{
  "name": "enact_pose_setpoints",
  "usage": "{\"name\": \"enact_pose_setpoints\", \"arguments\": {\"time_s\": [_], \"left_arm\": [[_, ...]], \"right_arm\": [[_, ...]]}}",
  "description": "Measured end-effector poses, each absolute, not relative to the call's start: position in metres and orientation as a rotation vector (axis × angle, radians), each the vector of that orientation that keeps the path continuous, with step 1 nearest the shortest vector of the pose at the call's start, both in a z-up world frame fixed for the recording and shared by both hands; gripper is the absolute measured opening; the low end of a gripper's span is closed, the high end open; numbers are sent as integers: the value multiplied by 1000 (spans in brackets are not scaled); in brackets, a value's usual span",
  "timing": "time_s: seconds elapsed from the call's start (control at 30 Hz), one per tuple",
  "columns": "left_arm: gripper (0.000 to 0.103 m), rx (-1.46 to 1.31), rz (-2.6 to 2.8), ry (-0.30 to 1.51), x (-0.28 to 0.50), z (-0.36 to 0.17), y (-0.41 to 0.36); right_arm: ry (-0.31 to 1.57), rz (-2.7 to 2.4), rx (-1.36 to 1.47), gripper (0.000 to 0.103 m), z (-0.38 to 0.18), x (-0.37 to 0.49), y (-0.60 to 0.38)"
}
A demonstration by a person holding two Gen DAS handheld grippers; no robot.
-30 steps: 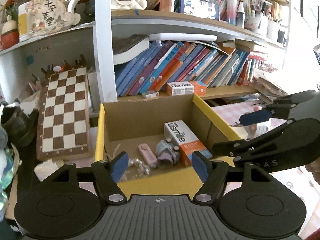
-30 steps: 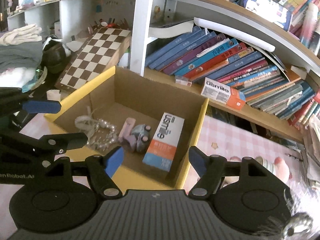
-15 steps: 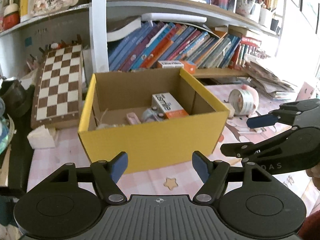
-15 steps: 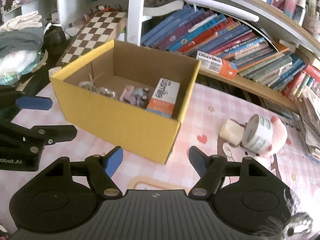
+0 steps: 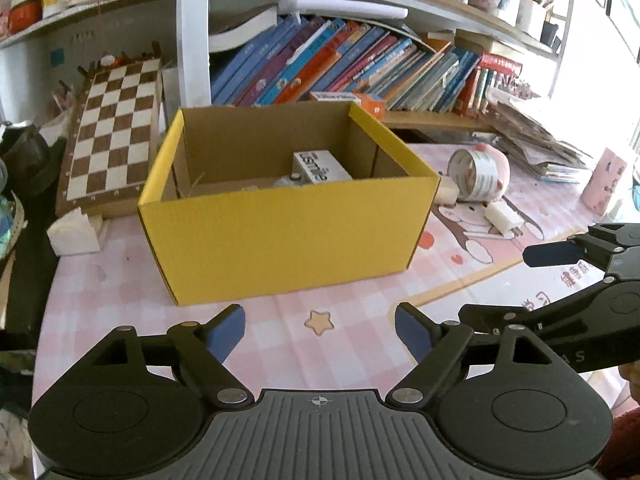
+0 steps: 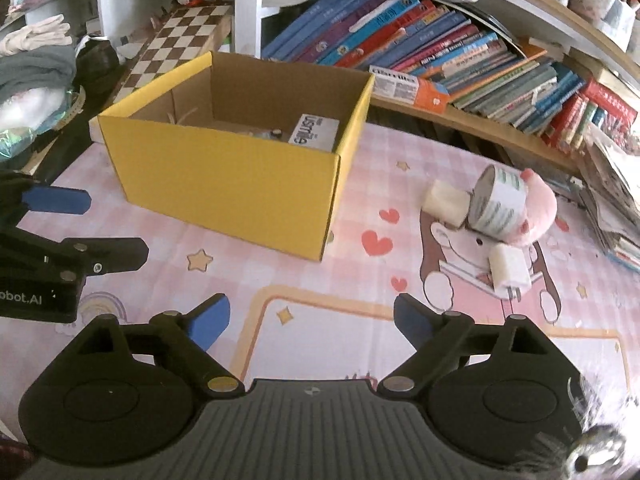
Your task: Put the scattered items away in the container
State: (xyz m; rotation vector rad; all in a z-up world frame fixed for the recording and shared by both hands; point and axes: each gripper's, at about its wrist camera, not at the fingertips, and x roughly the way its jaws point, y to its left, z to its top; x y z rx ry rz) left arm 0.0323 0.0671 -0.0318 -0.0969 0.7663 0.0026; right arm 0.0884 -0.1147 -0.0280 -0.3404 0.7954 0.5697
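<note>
Both the left hand-held gripper [image 5: 320, 330] and the right hand-held gripper [image 6: 310, 322] hang released and empty above the worktop [image 6: 320, 292]. Ahead-left of the right one, the yellow box [image 6: 224, 184] holds a toothpaste carton [image 6: 314, 133]. Farther ahead-right, out on the worktop, lie a white charger [image 6: 508, 271], likely light, rigid and best pinched across its flat sides, and a tape roll [image 6: 496, 202], best taken by its rim.

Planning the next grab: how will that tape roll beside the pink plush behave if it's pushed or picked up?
The tape roll is a round drum tipped against the pink plush, so a push would probably roll it. Its hollow core suggests it is light. The smooth wrap may slip between the fingers.
</note>
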Motion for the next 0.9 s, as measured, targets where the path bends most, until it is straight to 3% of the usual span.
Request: {"name": "enact_pose_setpoints", "arguments": {"time_s": [0.9], "left_arm": [[91, -65, -52, 799, 39, -37, 32]], "right_arm": [[812, 510, -330, 94, -32, 89, -143]]}}
